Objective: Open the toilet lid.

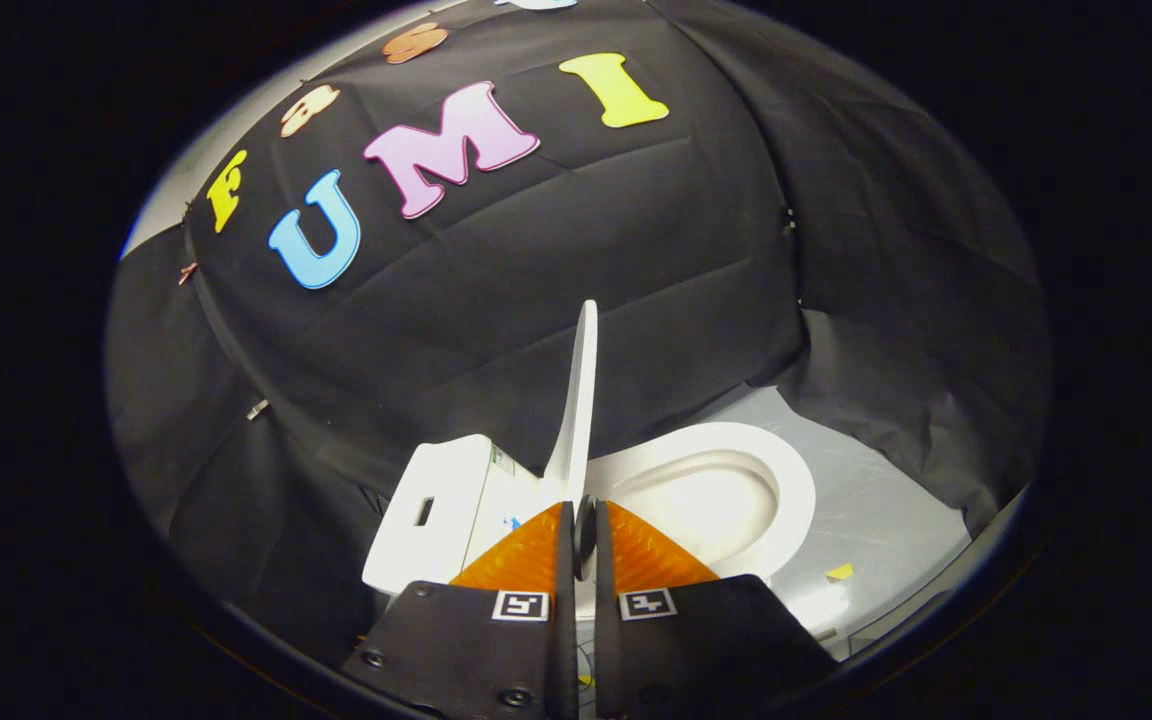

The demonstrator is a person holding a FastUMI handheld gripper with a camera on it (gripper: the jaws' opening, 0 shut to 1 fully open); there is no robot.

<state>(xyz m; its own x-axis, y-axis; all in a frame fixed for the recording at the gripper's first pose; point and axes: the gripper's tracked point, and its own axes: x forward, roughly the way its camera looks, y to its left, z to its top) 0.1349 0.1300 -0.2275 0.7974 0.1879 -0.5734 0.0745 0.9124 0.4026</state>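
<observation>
My hand-held gripper [584, 530] nearly closed around upright lid [581, 400]; tank [436, 510] blocks left, open room over seat [726, 490] right.

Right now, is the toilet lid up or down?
Up. The lid stands on edge above the seat, and the bowl is uncovered. The gripper has its fingers nearly together on the lid's lower edge.

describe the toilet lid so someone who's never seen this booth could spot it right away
Start at the white toilet standing on the grey floor against the black cloth wall. The thin white plastic toilet lid rises edge-on between the tank and the oval seat ring, with the gripper fingers closed on its lower edge. It alone stands upright.
</observation>
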